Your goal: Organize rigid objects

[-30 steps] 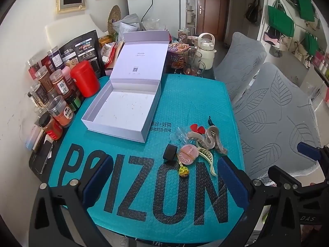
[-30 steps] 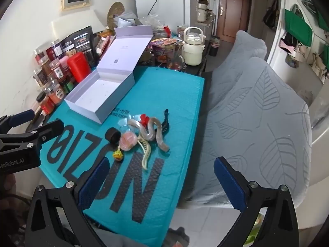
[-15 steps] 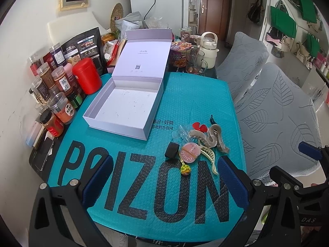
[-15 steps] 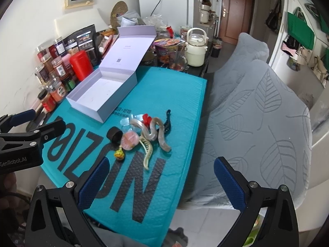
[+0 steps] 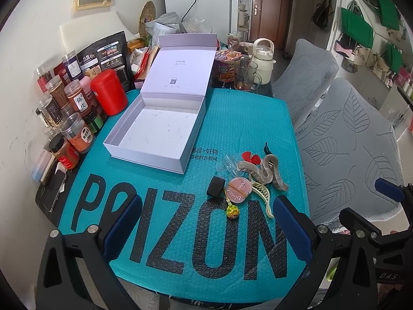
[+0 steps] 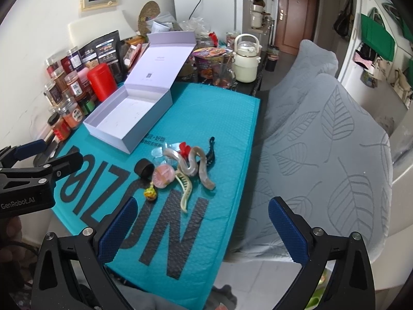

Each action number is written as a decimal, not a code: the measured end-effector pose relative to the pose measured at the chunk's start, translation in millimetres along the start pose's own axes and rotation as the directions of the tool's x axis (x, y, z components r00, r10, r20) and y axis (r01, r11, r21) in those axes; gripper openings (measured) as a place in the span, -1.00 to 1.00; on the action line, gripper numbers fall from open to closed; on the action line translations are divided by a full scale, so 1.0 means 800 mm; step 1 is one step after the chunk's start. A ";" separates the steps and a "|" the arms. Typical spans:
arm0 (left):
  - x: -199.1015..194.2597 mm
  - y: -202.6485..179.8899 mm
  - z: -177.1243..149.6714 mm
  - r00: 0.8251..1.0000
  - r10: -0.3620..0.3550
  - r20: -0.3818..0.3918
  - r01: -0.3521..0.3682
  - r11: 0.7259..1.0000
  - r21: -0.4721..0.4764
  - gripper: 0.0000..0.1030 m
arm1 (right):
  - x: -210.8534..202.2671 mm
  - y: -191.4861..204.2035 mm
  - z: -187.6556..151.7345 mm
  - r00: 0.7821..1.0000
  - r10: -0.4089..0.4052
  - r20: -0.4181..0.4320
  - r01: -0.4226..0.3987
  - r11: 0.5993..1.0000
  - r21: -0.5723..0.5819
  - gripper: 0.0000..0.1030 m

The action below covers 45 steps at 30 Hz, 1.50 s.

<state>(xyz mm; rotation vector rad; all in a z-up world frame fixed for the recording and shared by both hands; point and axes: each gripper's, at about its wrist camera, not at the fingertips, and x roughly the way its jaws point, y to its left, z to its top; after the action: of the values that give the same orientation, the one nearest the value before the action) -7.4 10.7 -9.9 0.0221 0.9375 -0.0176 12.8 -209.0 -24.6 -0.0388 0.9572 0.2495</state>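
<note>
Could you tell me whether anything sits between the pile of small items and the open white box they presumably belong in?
Nothing visible does. Only bare teal mat separates the pile from the white box, whose lid stands open and whose interior looks empty.

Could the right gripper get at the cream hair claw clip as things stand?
Probably yes. The right gripper has its jaws wide open and empty, and the cream hair claw clip lies on the near edge of the pile on the teal mailer, its near end bare with nothing over it.
</note>
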 end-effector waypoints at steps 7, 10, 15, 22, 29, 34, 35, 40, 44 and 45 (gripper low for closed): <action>0.000 0.001 0.002 1.000 0.000 -0.001 0.000 1.000 -0.001 1.00 | 0.001 0.001 0.002 1.000 0.005 -0.001 -0.005 1.000 -0.009 1.00; 0.000 0.001 0.002 1.000 -0.001 -0.002 0.001 1.000 -0.001 1.00 | 0.001 0.001 0.003 1.000 0.007 -0.001 -0.007 1.000 -0.013 1.00; 0.001 0.001 0.004 1.000 -0.004 -0.006 0.004 1.000 -0.003 1.00 | 0.002 0.001 0.006 1.000 0.011 -0.005 -0.011 1.000 -0.017 1.00; 0.001 0.002 0.005 1.000 -0.004 -0.005 0.004 1.000 -0.003 1.00 | 0.002 0.002 0.006 1.000 0.010 -0.005 -0.010 1.000 -0.017 1.00; 0.002 0.002 0.006 1.000 -0.004 -0.006 0.004 1.000 -0.003 1.00 | 0.002 0.002 0.006 1.000 0.011 -0.005 -0.011 1.000 -0.017 1.00; 0.002 0.002 0.006 1.000 -0.004 -0.006 0.004 1.000 -0.003 1.00 | 0.002 0.002 0.006 1.000 0.010 -0.006 -0.010 1.000 -0.016 1.00; 0.002 0.002 0.005 1.000 -0.003 -0.006 0.003 1.000 -0.003 1.00 | 0.002 0.002 0.006 1.000 0.010 -0.005 -0.010 1.000 -0.016 1.00; 0.002 0.002 0.006 1.000 -0.004 -0.006 0.004 1.000 -0.002 1.00 | 0.002 0.001 0.006 1.000 0.011 -0.006 -0.011 1.000 -0.017 1.00; 0.002 0.002 0.006 1.000 -0.004 -0.007 0.004 1.000 0.000 1.00 | 0.002 0.001 0.006 1.000 0.011 -0.007 -0.011 1.000 -0.016 1.00; 0.003 0.002 0.006 1.000 -0.004 -0.007 0.004 1.000 0.000 1.00 | 0.002 0.000 0.006 1.000 0.012 -0.008 -0.013 1.000 -0.015 1.00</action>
<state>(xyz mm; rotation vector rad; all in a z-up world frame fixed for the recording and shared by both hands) -2.2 12.3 -8.8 0.0205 0.9440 -0.0216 17.3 -207.7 -23.1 -0.0477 0.9632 0.2683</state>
